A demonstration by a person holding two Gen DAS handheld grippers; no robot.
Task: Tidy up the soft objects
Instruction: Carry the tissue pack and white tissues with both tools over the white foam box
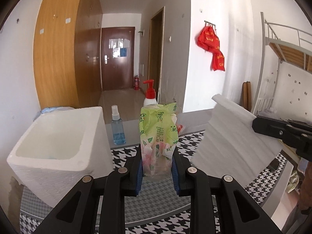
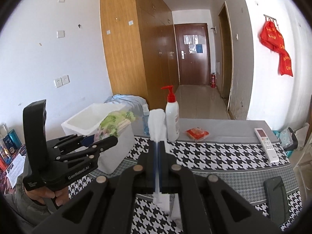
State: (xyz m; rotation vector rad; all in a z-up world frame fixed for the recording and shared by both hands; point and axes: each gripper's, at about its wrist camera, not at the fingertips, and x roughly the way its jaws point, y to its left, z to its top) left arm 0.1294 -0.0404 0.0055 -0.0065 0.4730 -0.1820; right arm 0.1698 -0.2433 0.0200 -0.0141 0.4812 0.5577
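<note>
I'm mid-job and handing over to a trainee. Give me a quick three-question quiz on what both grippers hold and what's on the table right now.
1. True or false: the left gripper has its jaws closed on a green floral tissue pack.
2. What does the right gripper hold? A) white foam sheet B) spray bottle C) remote control
3. Fill in: the white foam box stands to the ___ of the tissue pack in the left wrist view.

Key: 1 true; 2 A; 3 left.
</note>
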